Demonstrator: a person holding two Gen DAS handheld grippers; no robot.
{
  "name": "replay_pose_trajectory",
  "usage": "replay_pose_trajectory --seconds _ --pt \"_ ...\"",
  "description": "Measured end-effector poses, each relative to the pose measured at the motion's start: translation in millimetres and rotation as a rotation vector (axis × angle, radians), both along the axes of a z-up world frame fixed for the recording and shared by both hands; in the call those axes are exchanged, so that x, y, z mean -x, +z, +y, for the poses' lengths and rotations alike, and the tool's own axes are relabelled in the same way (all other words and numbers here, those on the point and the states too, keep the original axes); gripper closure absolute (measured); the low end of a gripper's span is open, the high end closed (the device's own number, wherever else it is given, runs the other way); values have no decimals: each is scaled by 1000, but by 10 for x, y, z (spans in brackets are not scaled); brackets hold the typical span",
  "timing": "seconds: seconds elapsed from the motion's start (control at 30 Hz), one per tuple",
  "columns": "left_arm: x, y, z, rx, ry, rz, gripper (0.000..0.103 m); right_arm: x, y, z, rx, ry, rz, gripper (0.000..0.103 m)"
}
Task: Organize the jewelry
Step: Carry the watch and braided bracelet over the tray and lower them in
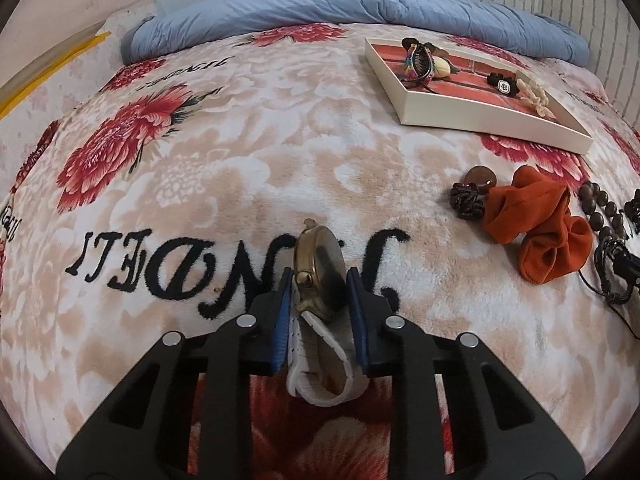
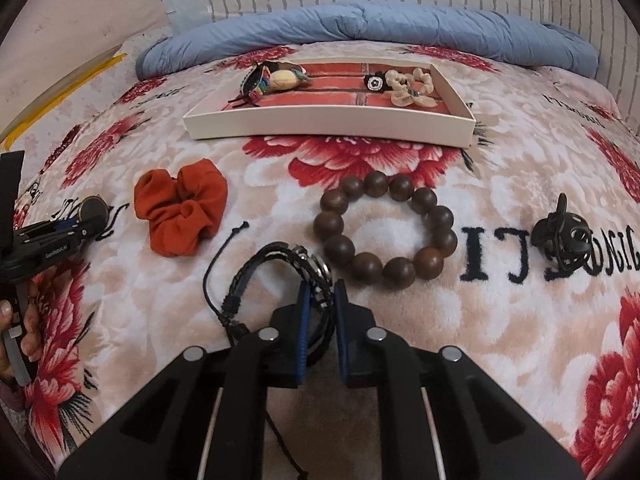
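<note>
My left gripper [image 1: 319, 284] is shut on a gold watch [image 1: 320, 276] with a white strap, held just above the floral blanket. My right gripper [image 2: 320, 296] is shut on a black braided leather bracelet [image 2: 280, 280]. A white tray [image 2: 328, 128] with a red brick-print floor holds a multicoloured band, a cream piece, a black flower and a cream scrunchie; it also shows in the left wrist view [image 1: 480, 116]. An orange scrunchie [image 2: 182, 212], a brown wooden bead bracelet [image 2: 384, 230] and a black hair claw [image 2: 568, 232] lie on the blanket.
A rolled blue quilt [image 2: 360, 28] lies along the far edge below a white brick wall. A dark beaded flower piece [image 1: 466, 200] and a brown disc [image 1: 480, 178] lie left of the orange scrunchie [image 1: 536, 224]. The left gripper shows at the right wrist view's left edge [image 2: 60, 232].
</note>
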State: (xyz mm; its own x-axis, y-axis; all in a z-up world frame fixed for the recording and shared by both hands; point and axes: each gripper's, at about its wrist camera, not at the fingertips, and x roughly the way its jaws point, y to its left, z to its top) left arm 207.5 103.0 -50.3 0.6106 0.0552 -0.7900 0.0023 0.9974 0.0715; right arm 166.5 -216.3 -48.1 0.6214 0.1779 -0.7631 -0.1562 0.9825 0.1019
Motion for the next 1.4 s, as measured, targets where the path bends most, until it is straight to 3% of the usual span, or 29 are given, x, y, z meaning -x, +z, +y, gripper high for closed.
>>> replay_pose_trajectory --seconds 0.33,0.73,1.13,1.4 --pt "-21 104 11 24 18 -14 86 -69 180 -46 9 4 -60 91" --pt "-297 439 -169 16 17 -91 86 -492 698 -176 28 -13 -188 91" --pt "-891 933 -634 11 -60 -195 86 -1155 1071 -402 48 -55 -257 91" --pt "-1423 1025 -1003 35 -127 -230 86 -1633 1210 -497 45 -83 -291 91"
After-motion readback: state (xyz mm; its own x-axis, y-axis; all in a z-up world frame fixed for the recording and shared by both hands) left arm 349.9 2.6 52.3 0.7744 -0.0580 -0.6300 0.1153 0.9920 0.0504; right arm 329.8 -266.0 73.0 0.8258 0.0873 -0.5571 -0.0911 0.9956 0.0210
